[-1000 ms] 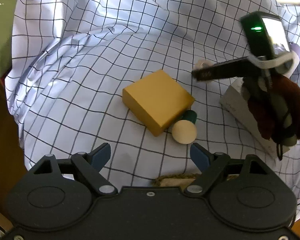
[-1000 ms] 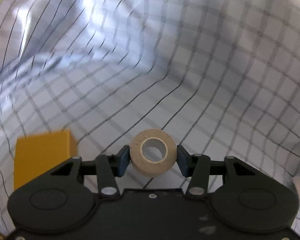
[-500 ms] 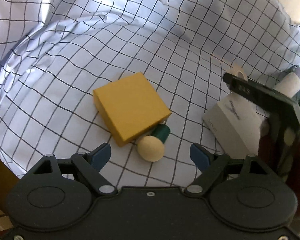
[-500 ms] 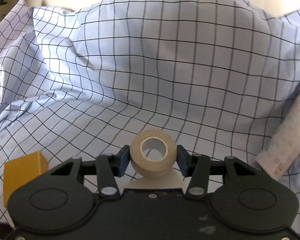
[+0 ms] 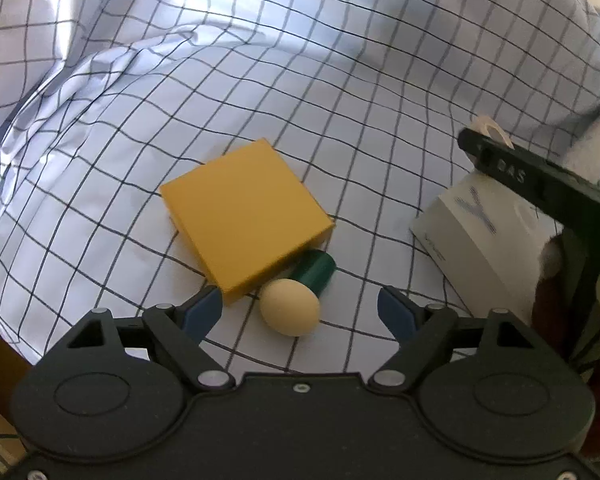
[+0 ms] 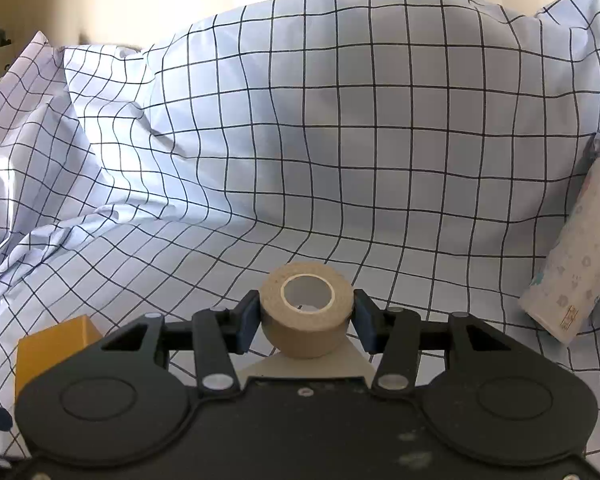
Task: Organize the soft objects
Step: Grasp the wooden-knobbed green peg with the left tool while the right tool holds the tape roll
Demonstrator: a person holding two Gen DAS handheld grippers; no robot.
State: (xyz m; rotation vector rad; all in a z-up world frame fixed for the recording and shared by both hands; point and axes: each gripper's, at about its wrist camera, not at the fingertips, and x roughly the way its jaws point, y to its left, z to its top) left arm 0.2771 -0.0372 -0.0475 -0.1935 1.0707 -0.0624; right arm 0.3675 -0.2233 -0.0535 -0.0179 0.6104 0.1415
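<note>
While the left tongs [image 5: 300, 312] stand wide apart and empty, the left wrist view shows the wooden peg doll [image 5: 296, 296] lying almost between their blue tips, touching the near edge of the yellow block [image 5: 244, 216] on the checked cloth [image 5: 340, 100]. Its cream head points toward the tongs and its green body points away, up and to the right, so the long axis runs nearly along the fingers; judging by this, a closing grip would meet the head from both sides. A white box [image 5: 476, 240] sits off to the right, under the right tongs' dark finger.

From the right wrist view, the right tongs [image 6: 306, 318] are pressed in on a beige tape roll [image 6: 306, 316], hole facing up, held above the white box top. A patterned tube [image 6: 576, 256] lies far right. The left tongs are clearly nearer the doll.
</note>
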